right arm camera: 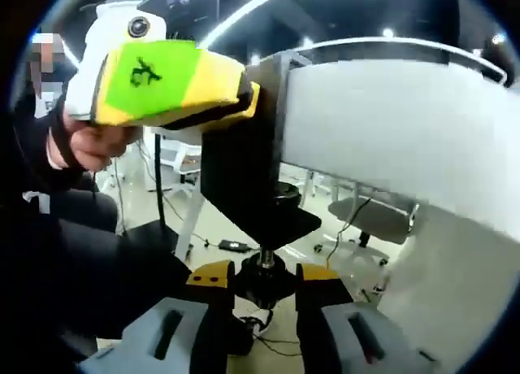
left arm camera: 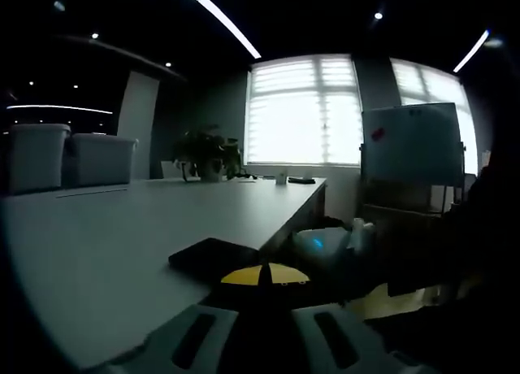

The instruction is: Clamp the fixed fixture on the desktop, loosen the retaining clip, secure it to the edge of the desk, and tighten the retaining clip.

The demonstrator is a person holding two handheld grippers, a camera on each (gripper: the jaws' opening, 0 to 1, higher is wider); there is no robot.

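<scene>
Progress looks well past halfway, by my reading: the fixture [right arm camera: 252, 187] already sits on the edge of the tabletop [right arm camera: 390, 122], and what remains seems to be the tightening of its retaining clip.

In the right gripper view, my right gripper [right arm camera: 262, 286] reaches up under the tabletop edge, its yellow-tipped jaws drawn in close around the round knob [right arm camera: 266, 278] at the bottom of the fixture's screw. The jaws appear to touch it on both sides, so I judge them closed on the knob — though the dark parts blur together there. Just above the knob the black lower pad of the fixture spreads out, and from it the dark body rises to the underside of the tabletop. So the fixture's long axis runs straight away from my right gripper, screw end nearest me, upper jaw farthest.

Ahead and to the left in that view, my left gripper [right arm camera: 175, 85] holds the top of the fixture, a hand [right arm camera: 85, 142] behind it.

In the left gripper view, my left gripper [left arm camera: 264, 321] looks along the pale tabletop [left arm camera: 122, 236]. A flat black plate [left arm camera: 213, 258] lies on the surface just ahead of the jaws, right at the edge. The jaws stand narrowly apart around something dark with a yellow patch; whether they truly pinch it I cannot tell.
</scene>
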